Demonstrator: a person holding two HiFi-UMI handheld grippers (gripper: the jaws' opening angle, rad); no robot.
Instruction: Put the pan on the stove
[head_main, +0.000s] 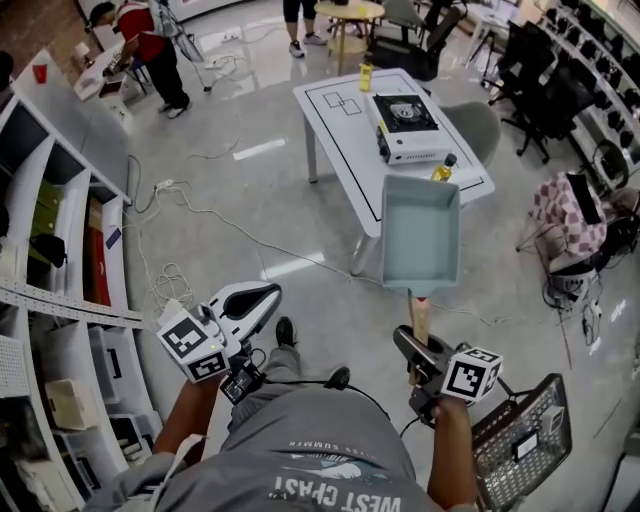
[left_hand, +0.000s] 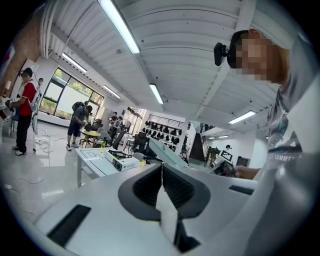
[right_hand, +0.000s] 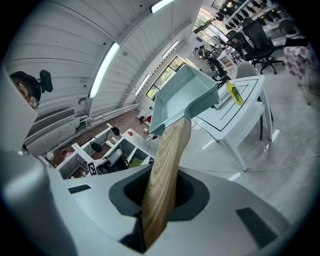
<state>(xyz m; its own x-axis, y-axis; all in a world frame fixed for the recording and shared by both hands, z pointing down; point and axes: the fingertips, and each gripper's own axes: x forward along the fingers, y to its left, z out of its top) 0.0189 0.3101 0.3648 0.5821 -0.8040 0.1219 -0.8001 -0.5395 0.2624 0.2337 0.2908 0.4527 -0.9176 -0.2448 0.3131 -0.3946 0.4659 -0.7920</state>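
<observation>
Item: pan (head_main: 421, 232), pale green, rectangular, deep-walled, with a wooden handle (head_main: 419, 318). Location: in the air above the floor, carried out in front of the person, open side up and roughly level. It is not yet on the stove (head_main: 405, 125), which sits on the white table (head_main: 335, 130) farther ahead. Holder: right tongs (head_main: 412, 345), jaws closed partway and clamped on the handle near its free end, so the pan's whole length hangs beyond the grip. Spare: left tongs (head_main: 262, 297), jaws brought together with nothing between them, held out level beside the pan. Obstacles noted: a yellow oil bottle (head_main: 443, 168) upright at the table's near edge, just beside the stove's near corner; a second small yellow bottle (head_main: 365, 76) at the table's far end; a cable (head_main: 230, 225) trailing over the floor toward the table. Handling judgement: with the grip so far back, the pan is likely to droop or twist, so the clamp should stay firm and the wrist steady during the walk. Recommended approach: step clear of the cable, bring the pan in above the oil bottle, centre it over the black burner (head_main: 404, 113) and lower it flat. Release only once the base rests evenly, leaving the handle pointing off the stove's near side. The left tongs are free to steady a wall of the pan if it tips.
</observation>
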